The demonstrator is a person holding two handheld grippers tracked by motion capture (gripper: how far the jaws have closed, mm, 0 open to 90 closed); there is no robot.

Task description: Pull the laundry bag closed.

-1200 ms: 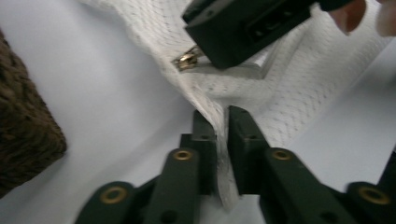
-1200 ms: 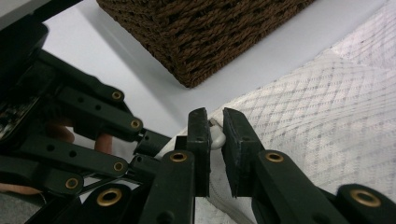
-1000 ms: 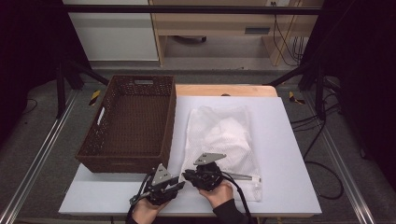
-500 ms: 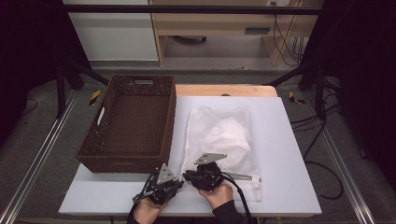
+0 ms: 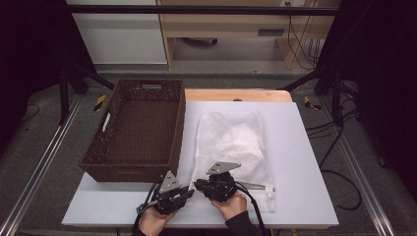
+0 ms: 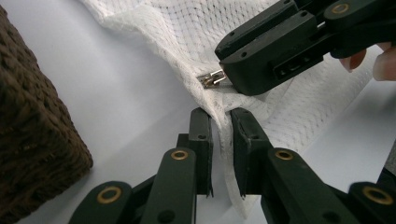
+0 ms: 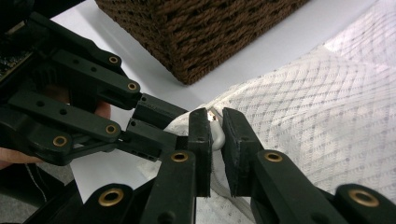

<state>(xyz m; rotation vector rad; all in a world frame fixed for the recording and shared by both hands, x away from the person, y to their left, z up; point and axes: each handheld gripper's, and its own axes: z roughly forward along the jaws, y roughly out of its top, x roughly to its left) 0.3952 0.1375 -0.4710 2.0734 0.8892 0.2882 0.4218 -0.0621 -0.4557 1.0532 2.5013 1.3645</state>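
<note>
Little has moved since the earlier frames: the left tongs [image 5: 184, 193] have edged slightly toward the right tongs [image 5: 199, 185], and both stay at the near-left corner of the white mesh bag [image 5: 235, 147]. From the left gripper view, the left tongs [image 6: 220, 119] are clamped on a raised fold of the bag's edge, just below the metal zipper pull [image 6: 211, 78]. From the right gripper view, the right tongs [image 7: 214, 122] are pinched on that pull [image 7: 213, 115]. Flat on the white worktop [image 5: 305, 162] lies the bag, just beside the brown wicker basket [image 5: 135, 132].
</note>
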